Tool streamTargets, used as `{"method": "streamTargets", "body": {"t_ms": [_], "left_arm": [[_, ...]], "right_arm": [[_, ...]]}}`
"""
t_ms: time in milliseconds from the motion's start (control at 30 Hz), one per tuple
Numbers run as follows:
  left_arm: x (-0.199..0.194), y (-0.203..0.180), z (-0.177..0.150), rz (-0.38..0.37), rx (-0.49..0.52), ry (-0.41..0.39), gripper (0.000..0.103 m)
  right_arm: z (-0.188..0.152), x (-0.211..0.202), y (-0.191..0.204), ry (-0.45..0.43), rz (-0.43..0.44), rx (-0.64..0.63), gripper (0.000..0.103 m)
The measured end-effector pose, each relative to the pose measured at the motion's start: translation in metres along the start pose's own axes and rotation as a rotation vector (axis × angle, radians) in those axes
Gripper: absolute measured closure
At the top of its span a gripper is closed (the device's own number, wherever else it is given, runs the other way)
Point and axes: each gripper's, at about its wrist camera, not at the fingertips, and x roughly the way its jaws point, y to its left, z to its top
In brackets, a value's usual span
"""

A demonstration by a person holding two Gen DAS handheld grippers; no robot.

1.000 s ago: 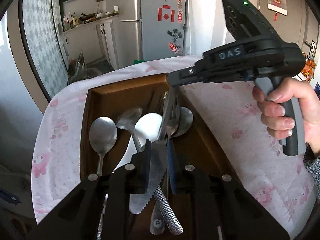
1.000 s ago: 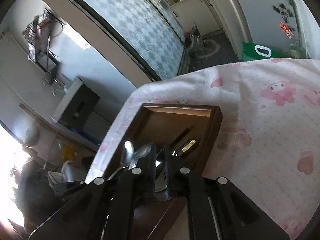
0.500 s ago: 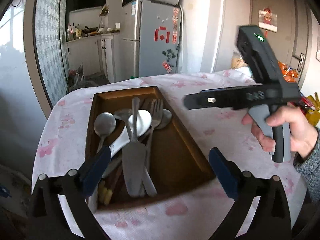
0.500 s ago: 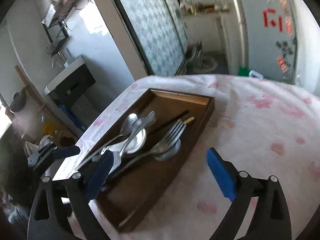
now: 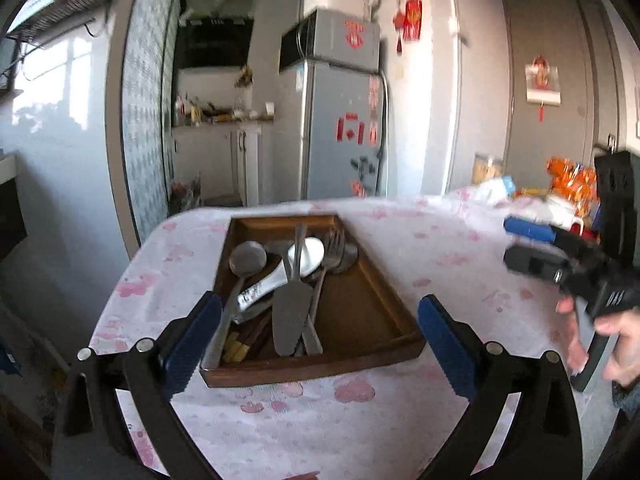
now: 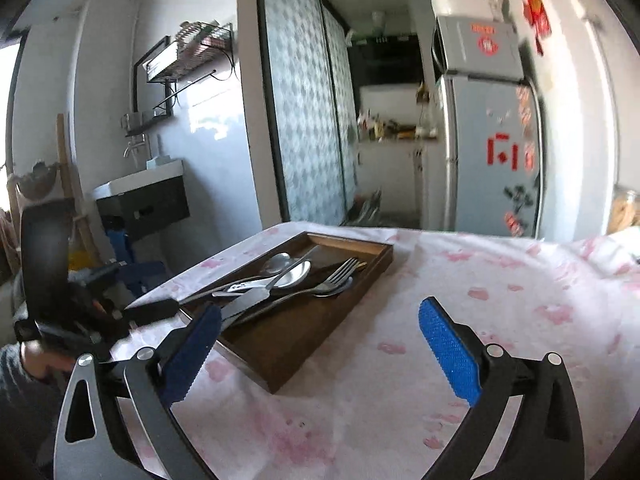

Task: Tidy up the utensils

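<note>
A dark wooden tray [image 5: 312, 372] lies on the table and holds several utensils. Among them are a broad knife [image 5: 288, 320], a white spoon [image 5: 308, 254], a metal spoon [image 5: 247, 258], a fork [image 5: 334, 244] and chopsticks [image 5: 240, 344]. My left gripper [image 5: 318, 300] hangs open just short of the tray's near end, with nothing between its blue pads [image 5: 192, 340]. My right gripper [image 6: 320, 306] is open too, empty, off the tray's [image 6: 280, 368] right side over the cloth. In the left wrist view it shows blurred at the far right, held by a hand [image 5: 616, 344].
A white cloth with pink prints [image 5: 320, 420] covers the table, whose left edge drops off beside the tray. Snack packets and a mug [image 5: 560, 200] crowd the far right corner. A fridge [image 5: 340, 132] stands behind, and a sink cabinet [image 6: 144, 200] sits off to the left.
Both grippers were shut low over the utensils in the tray. They have opened wide and drawn back and apart, leaving the knife and fork lying in the tray.
</note>
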Motion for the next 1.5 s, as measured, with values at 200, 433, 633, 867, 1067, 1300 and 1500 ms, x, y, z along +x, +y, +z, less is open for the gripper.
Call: {"method": "streamTargets", "body": {"t_ms": [200,433,633,867,1067,1300,1500], "left_arm": [[-0.018,-0.007,-0.004,-0.031,0.04,-0.066,0.003],[-0.015,-0.01,-0.003,0.054,0.042,-0.062,0.003],[-0.019,-0.009,-0.004,0.056,0.043,-0.081,0.003],[-0.019,-0.008,-0.004,0.056,0.043,-0.08,0.003],[-0.02,-0.006,-0.005,0.069,0.038,-0.08,0.003],[-0.02,-0.006,-0.005,0.069,0.039,-0.08,0.003],[-0.02,-0.006,-0.005,0.069,0.039,-0.08,0.003]], "right_arm": [[-0.006,-0.008,0.005,-0.035,-0.049,-0.04,0.003],[-0.008,-0.007,0.02,-0.024,-0.045,-0.106,0.003],[-0.01,-0.008,0.023,-0.036,-0.055,-0.09,0.003],[-0.011,-0.008,0.024,-0.036,-0.056,-0.09,0.003],[-0.011,-0.002,0.021,0.005,-0.075,-0.082,0.003],[-0.011,-0.007,0.018,-0.018,-0.075,-0.081,0.003],[-0.011,-0.009,0.017,-0.026,-0.074,-0.081,0.003]]}}
